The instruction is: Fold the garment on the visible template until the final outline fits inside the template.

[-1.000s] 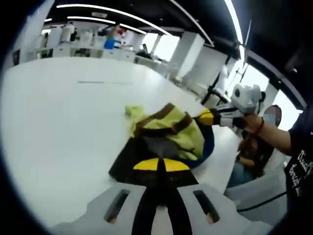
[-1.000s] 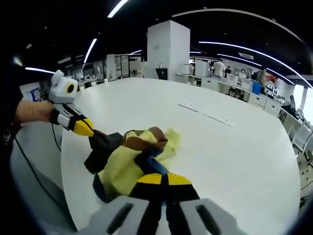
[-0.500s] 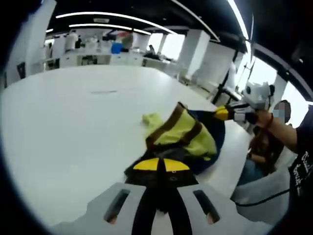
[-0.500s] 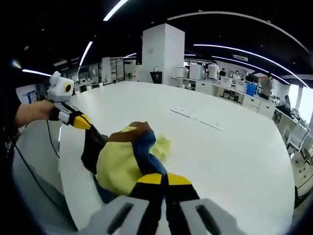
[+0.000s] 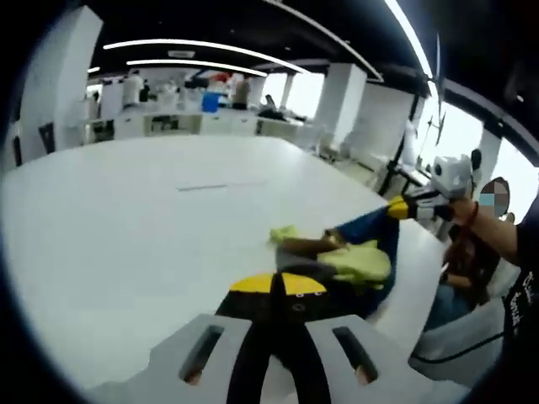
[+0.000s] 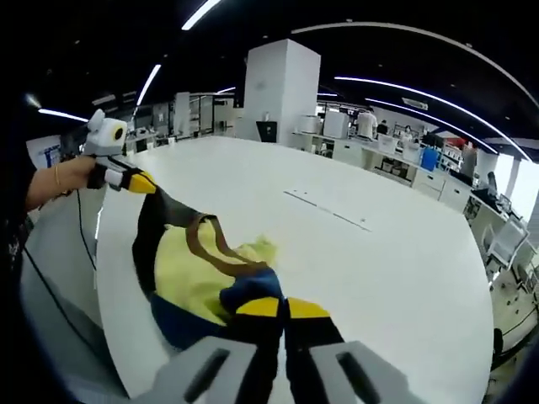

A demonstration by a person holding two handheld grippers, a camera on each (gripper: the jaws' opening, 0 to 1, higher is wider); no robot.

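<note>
Both grippers, left gripper (image 5: 273, 286) and right gripper (image 6: 283, 308), each clench a corner of the garment (image 6: 195, 269), stretching it above the desk (image 6: 354, 252), likely to spread it flat.

White table (image 5: 126, 219); white pillar (image 6: 282, 88); ceiling light strips (image 5: 202, 44).

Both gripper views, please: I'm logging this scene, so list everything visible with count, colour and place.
garment: one, yellow with blue, black and brown parts, stretched between both grippers over the table
table: one, white, round-edged, under the garment
thin line marks: a few, dark, on the table beyond the garment
office furniture: several pieces, white, in the background
left gripper: one, white with yellow-tipped black jaws, shut on the garment
right gripper: one, same colours, shut on the garment
person's hand: holds the left gripper
</note>
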